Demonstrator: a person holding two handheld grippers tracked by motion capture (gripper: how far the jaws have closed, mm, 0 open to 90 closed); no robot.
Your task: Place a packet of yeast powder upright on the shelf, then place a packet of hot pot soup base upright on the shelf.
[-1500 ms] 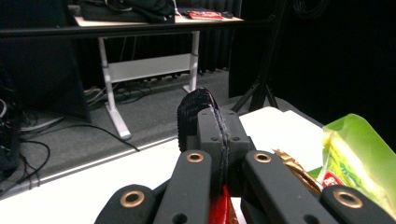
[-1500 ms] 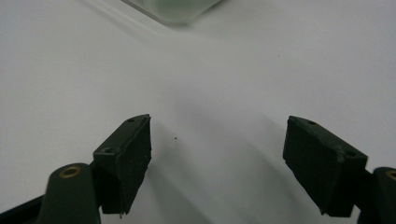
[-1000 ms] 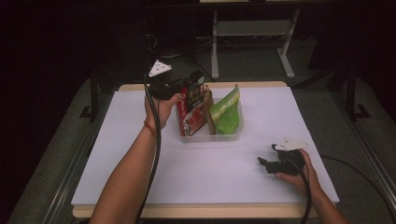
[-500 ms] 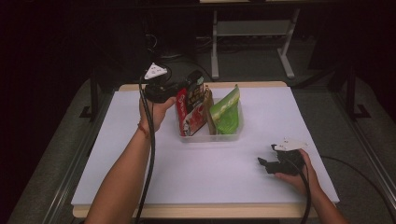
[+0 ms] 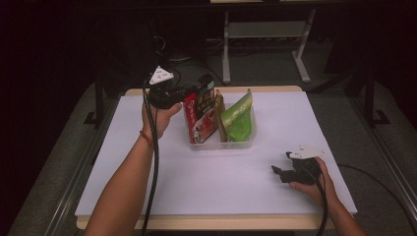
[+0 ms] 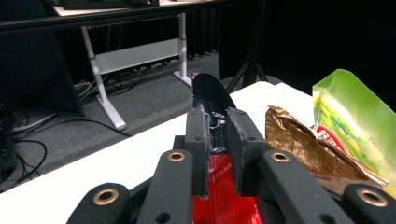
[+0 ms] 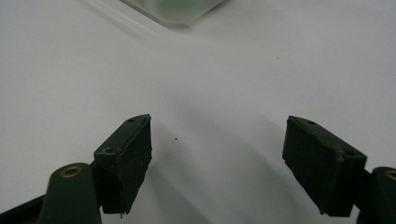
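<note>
A clear plastic bin [image 5: 221, 143] stands mid-table with packets upright in it: a red packet with a black top [image 5: 201, 123], a gold foil packet [image 5: 219, 105] and a green pouch [image 5: 237, 118]. My left gripper [image 5: 196, 91] reaches in from the bin's left at the red packet's black top. In the left gripper view that black top [image 6: 210, 93] rises between the left gripper's [image 6: 218, 140] jaws, which have just been opening; a gap shows beside the packet. My right gripper [image 5: 278, 169] rests open on the white table near the front right, with nothing between its fingers [image 7: 126, 158].
The white tabletop [image 5: 147, 162] has bare room to the left of and in front of the bin. A corner of the bin [image 7: 177, 9] lies ahead of the right gripper. Beyond the table's far edge stand a desk frame [image 5: 265, 34] and floor cables.
My left hand has shifted slightly left, and its jaws have parted a little around the red packet's top. The right hand has stayed put.
</note>
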